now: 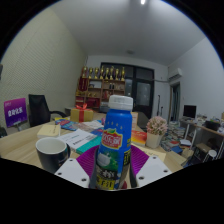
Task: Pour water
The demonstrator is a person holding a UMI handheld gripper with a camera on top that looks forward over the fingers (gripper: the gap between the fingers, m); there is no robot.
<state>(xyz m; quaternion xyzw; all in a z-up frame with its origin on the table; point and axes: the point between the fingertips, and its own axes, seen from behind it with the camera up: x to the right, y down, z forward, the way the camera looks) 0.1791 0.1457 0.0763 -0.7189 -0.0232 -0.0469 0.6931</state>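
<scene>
A blue plastic bottle with a white cap and a red and green label stands upright between my fingers. My gripper is shut on the bottle, its purple pads pressing the lower body from both sides. A dark mug with a white rim stands on the wooden table just left of the bottle, close to my left finger. I cannot see whether the bottle rests on the table or hangs above it.
Books and papers lie on the table behind the mug. A box of snacks sits to the right of the bottle. A black chair and a purple sign stand at the left; shelves with trophies line the far wall.
</scene>
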